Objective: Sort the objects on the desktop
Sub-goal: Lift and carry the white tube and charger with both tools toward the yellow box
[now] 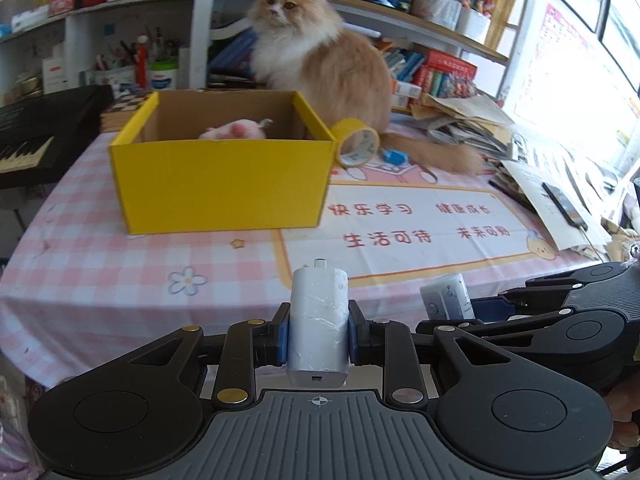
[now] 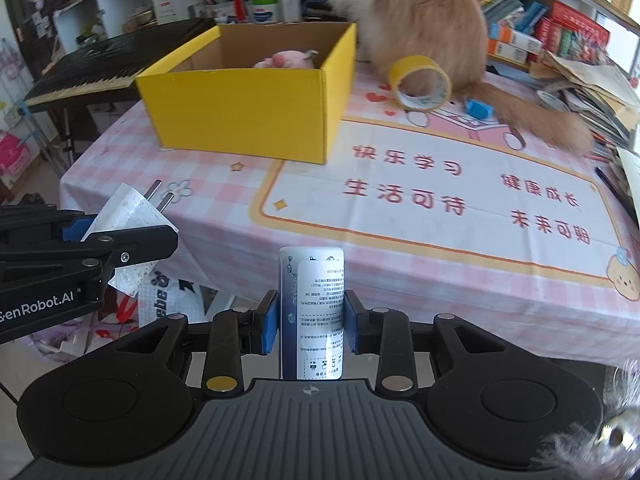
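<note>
My left gripper [image 1: 318,332] is shut on a white charger plug [image 1: 318,320], held over the table's near edge; it also shows in the right wrist view [image 2: 128,216], prongs up. My right gripper [image 2: 311,322] is shut on a white and blue cylindrical bottle [image 2: 312,312], also seen in the left wrist view [image 1: 448,300]. An open yellow cardboard box [image 1: 224,184] [image 2: 248,108] stands on the table with a pink plush toy [image 1: 236,130] [image 2: 286,60] inside. A yellow tape roll [image 1: 358,142] [image 2: 420,82] and a small blue object [image 1: 394,156] [image 2: 478,109] lie right of the box.
An orange and white cat [image 1: 320,52] [image 2: 424,16] sits behind the box, tail by the tape. A pink checked tablecloth [image 1: 120,260] covers the table. A black keyboard [image 1: 36,136] stands left. Paper stacks [image 1: 520,148] and a pen [image 1: 564,200] lie right. Shelves are behind.
</note>
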Demonstrator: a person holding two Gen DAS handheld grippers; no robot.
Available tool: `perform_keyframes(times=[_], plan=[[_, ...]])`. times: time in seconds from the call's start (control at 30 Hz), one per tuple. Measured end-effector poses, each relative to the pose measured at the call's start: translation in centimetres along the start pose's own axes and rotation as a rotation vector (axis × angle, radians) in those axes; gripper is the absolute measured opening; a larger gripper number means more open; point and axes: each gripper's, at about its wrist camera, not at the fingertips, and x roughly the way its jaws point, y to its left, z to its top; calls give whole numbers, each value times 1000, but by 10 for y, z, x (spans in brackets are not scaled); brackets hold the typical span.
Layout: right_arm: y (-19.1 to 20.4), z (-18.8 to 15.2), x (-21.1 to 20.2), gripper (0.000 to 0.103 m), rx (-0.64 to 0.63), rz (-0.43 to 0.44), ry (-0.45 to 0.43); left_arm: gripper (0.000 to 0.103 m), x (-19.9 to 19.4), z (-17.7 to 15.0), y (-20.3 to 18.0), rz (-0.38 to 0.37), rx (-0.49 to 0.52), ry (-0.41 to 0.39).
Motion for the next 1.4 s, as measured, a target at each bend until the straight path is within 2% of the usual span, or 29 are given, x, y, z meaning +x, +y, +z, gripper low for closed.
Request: perform_keyframes(times=[0.53, 0.93, 1.4], plan=[[32, 9, 8, 30, -84, 70, -5, 25, -15, -8, 20, 74, -36, -16], [36, 16, 14, 30, -79, 85, -13, 25, -14, -4, 28, 79, -28, -16], [46, 31, 25, 30, -106, 107, -6, 25, -4, 7, 44, 82, -66, 4]])
